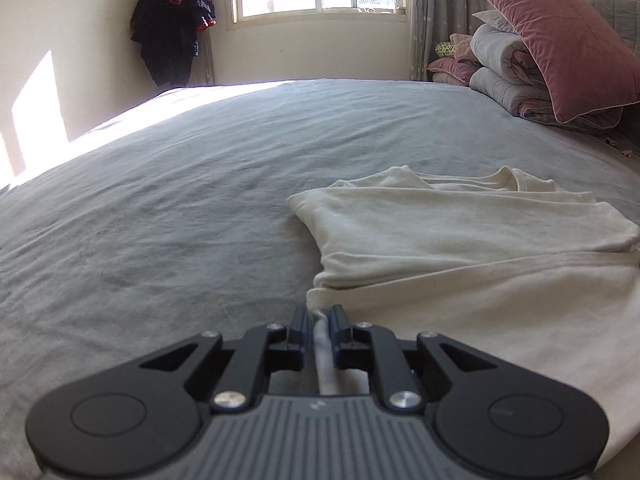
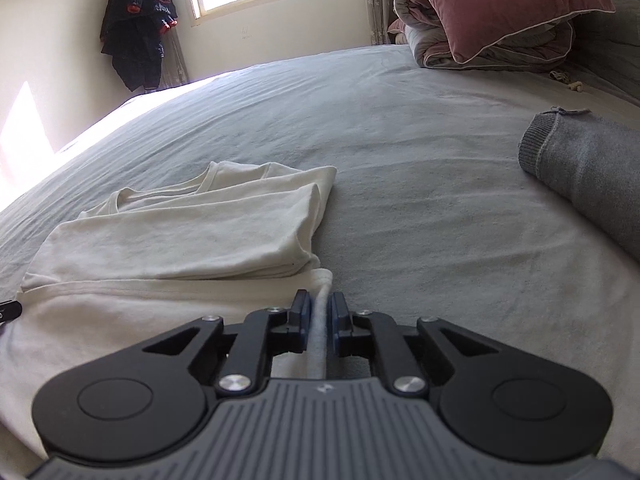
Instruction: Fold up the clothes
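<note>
A: Where is the left hand-held gripper (image 1: 319, 318)?
B: Low over the grey bed (image 1: 160, 208), its jaws pinching the left corner of the cream shirt (image 1: 460, 236)'s near hem.

A: And the shirt?
B: It lies flat on the bed, sleeves folded in across its body.

A: The right hand-held gripper (image 2: 319, 305)?
B: Pinching the hem's right corner. A grey knit garment (image 2: 592, 168) lies well apart to the right; a pink pillow (image 2: 492, 0) sits on folded quilts.
</note>
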A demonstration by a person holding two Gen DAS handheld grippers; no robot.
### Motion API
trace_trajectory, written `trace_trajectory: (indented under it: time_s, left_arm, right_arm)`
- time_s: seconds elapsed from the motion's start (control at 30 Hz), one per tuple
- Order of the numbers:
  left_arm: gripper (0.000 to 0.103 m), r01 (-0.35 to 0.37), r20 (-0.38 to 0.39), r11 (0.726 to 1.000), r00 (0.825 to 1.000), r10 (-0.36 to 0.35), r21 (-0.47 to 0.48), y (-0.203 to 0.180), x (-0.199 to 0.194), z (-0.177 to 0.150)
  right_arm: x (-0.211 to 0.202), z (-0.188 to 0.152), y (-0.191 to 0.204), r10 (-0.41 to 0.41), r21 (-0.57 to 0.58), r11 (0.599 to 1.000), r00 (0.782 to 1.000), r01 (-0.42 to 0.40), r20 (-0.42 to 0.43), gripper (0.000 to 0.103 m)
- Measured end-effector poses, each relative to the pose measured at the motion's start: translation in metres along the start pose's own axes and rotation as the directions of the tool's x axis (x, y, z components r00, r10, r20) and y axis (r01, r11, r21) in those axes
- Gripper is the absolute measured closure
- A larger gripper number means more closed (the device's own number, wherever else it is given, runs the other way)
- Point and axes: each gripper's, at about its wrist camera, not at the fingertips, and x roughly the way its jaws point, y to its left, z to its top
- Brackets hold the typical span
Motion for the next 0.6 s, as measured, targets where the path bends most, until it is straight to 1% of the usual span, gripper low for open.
trace_trajectory:
  time_s: [0.03,0.1,0.13,0.17,0.2,0.27,0.37,0.47,0.53,0.6]
  left_arm:
    - [0.079,-0.004,0.007,1.000,1.000,0.004,-0.024,0.004,-0.004,0.003]
    - [0.076,0.009,0.037,0.998,0.999,-0.006,-0.066,0.008,-0.015,0.009]
    - [0.073,0.017,0.053,0.996,0.999,-0.013,-0.086,0.010,-0.020,0.012]
    - [0.071,0.033,0.067,0.994,0.997,-0.026,-0.102,0.011,-0.025,0.014]
    - [0.070,0.055,0.076,0.992,0.996,-0.047,-0.113,0.009,-0.029,0.015]
    - [0.069,0.091,0.075,0.991,0.994,-0.084,-0.097,-0.002,-0.029,0.015]
    - [0.069,0.142,0.066,0.988,0.988,-0.138,-0.065,-0.019,-0.028,0.015]
    - [0.069,0.186,0.036,0.982,0.982,-0.186,-0.011,-0.037,-0.021,0.005]
    - [0.069,0.205,0.007,0.979,0.979,-0.205,0.019,-0.043,-0.017,-0.004]
    - [0.067,0.211,0.002,0.976,0.977,-0.211,0.051,-0.044,-0.016,-0.015]
  right_arm:
    - [-0.004,0.002,0.000,-0.008,-0.001,1.000,1.000,0.008,0.003,0.078]
    - [-0.015,0.006,0.001,-0.008,-0.001,1.000,1.000,0.008,0.029,0.076]
    - [-0.020,0.007,0.003,0.000,0.000,1.000,0.999,0.000,0.042,0.071]
    - [-0.025,0.009,0.006,0.011,0.001,1.000,0.998,-0.011,0.055,0.067]
    - [-0.029,0.010,0.009,0.022,0.002,1.000,0.997,-0.022,0.068,0.066]
    - [-0.031,0.011,0.020,0.059,-0.008,0.998,0.996,-0.059,0.067,0.066]
    - [-0.026,0.009,0.049,0.124,-0.053,0.991,0.991,-0.122,0.044,0.066]
    - [-0.017,0.004,0.079,0.187,-0.099,0.978,0.982,-0.184,0.017,0.066]
    - [-0.007,-0.001,0.094,0.205,-0.127,0.971,0.979,-0.204,-0.004,0.066]
    - [0.004,-0.008,0.105,0.204,-0.151,0.967,0.979,-0.206,-0.030,0.066]
